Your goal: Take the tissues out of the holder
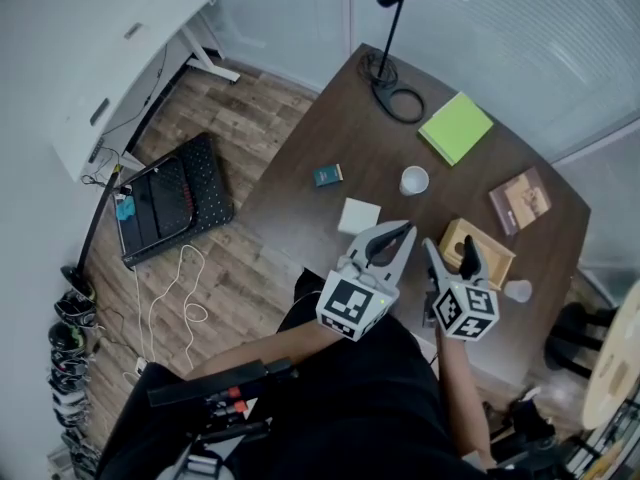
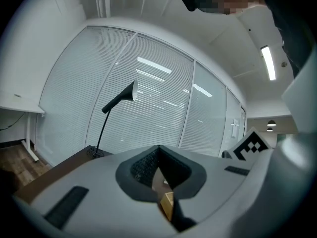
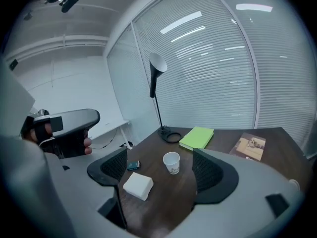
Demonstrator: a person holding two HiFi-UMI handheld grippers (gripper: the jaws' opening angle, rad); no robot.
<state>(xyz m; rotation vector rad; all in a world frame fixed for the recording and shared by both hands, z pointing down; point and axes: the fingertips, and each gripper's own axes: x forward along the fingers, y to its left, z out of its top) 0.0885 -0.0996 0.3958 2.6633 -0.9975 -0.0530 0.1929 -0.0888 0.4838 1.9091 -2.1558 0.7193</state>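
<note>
A white tissue pack (image 1: 359, 215) lies on the dark table (image 1: 320, 138), left of the open-topped wooden holder (image 1: 484, 253); the right gripper view shows the tissue pack (image 3: 137, 186) low between the jaws. My right gripper (image 1: 452, 256) hovers at the holder's near edge, one finger over it, open and empty (image 3: 159, 176). My left gripper (image 1: 400, 234) hangs just below the pack with its jaws together and nothing visible in them. In its own view, the left gripper (image 2: 158, 150) points up at the blinds, with a sliver of wood (image 2: 167, 205) showing below the pads.
A white paper cup (image 1: 414, 180), a small teal box (image 1: 327, 175), a green notebook (image 1: 455, 127), a brown book (image 1: 520, 200) and a black desk lamp (image 1: 392, 78) share the table. A small white object (image 1: 518, 290) sits at its right edge. On the floor lies an open case (image 1: 170, 200).
</note>
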